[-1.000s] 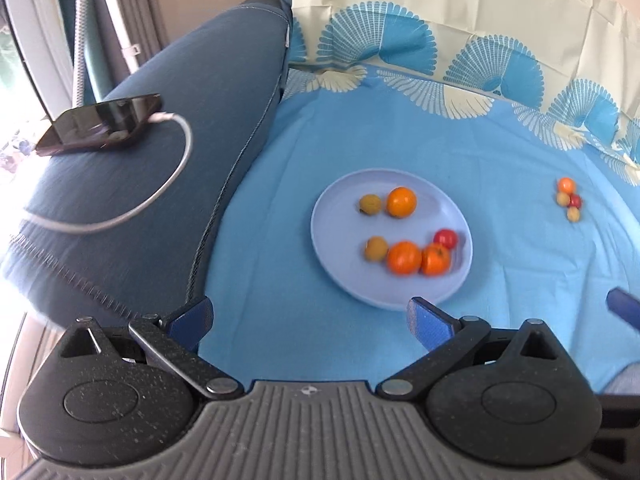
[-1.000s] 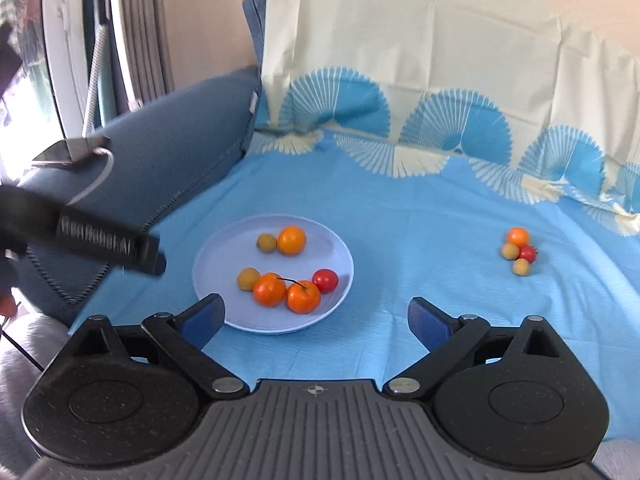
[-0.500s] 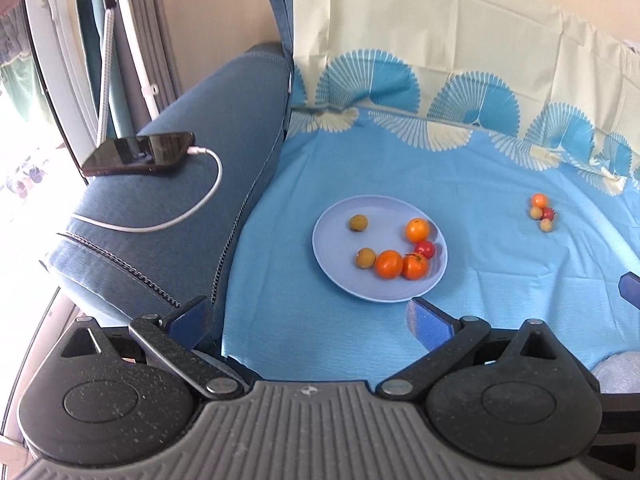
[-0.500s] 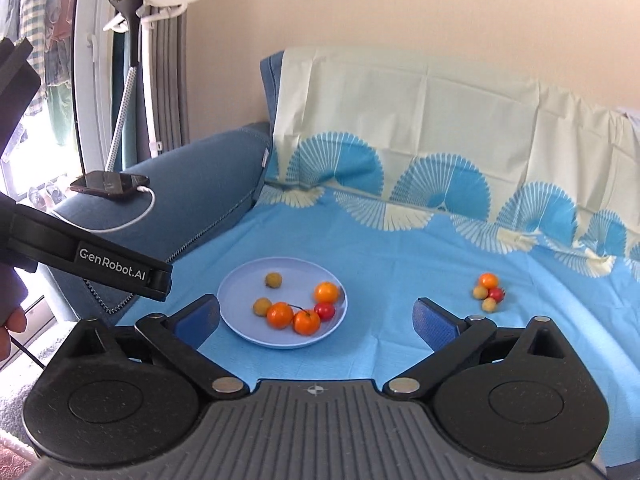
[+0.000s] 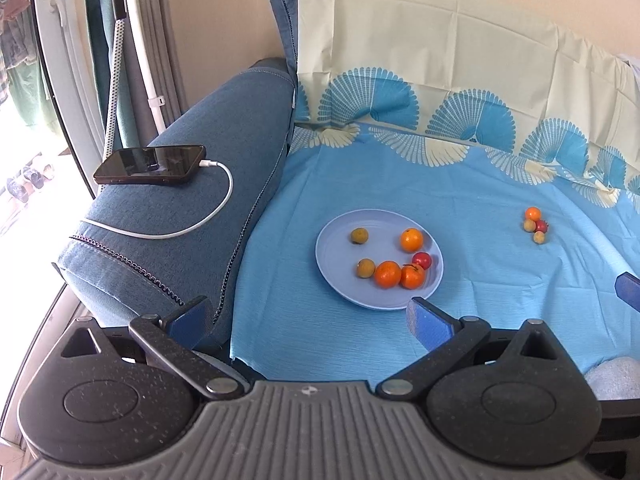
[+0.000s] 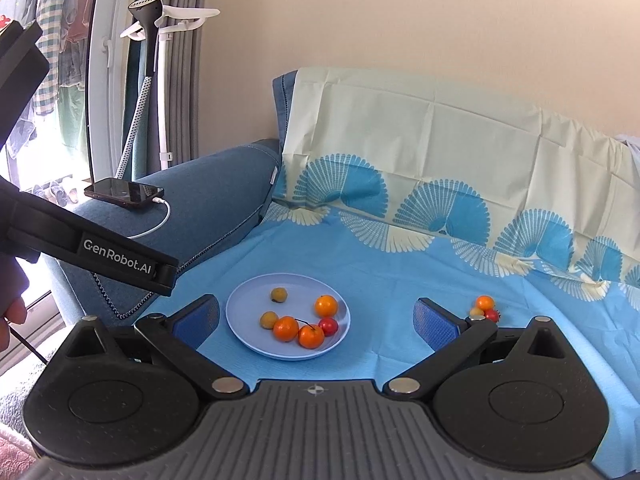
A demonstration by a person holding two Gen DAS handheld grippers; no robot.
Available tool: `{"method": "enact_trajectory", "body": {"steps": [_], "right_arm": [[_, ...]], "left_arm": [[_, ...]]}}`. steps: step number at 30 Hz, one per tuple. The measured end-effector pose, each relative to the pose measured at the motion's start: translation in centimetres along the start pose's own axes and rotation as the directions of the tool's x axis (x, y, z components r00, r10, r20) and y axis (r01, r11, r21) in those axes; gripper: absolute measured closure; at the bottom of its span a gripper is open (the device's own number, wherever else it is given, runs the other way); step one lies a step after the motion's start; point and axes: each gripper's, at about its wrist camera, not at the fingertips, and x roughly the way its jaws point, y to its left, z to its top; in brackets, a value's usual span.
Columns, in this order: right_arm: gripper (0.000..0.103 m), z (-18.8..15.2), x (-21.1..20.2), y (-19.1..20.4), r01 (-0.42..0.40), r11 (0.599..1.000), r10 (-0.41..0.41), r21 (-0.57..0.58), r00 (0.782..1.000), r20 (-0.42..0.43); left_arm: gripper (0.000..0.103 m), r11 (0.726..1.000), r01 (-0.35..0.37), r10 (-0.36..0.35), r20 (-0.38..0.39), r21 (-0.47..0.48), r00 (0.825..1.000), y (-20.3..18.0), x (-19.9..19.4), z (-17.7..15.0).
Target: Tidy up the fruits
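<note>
A blue sheet-covered sofa seat [image 5: 360,184] carries a round pale-blue plate [image 5: 332,248] near its middle, toward the left edge. A cluster of four small loose fruits [image 5: 535,225] lies well apart, toward the right edge.

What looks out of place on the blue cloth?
A small cluster of four fruits lies loose on the blue cloth, apart from the plate that holds the other six.

6 fruits [image 5: 387,274] on the blue plate [image 5: 336,256]; 4 fruits [image 5: 536,225] clustered apart, on cloth.
</note>
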Motion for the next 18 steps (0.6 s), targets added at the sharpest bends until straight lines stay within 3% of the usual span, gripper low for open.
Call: {"method": "enact_trajectory", "body": {"steps": [18], "right_arm": [[0.001, -0.09, 0.65, -0.17, -0.003, 1.000, 0.003, 0.000, 1.000, -0.024]], "left_arm": [[0.000, 1.000, -0.004, 0.004, -0.019, 0.016, 1.000, -0.16, 0.99, -0.03]]}}
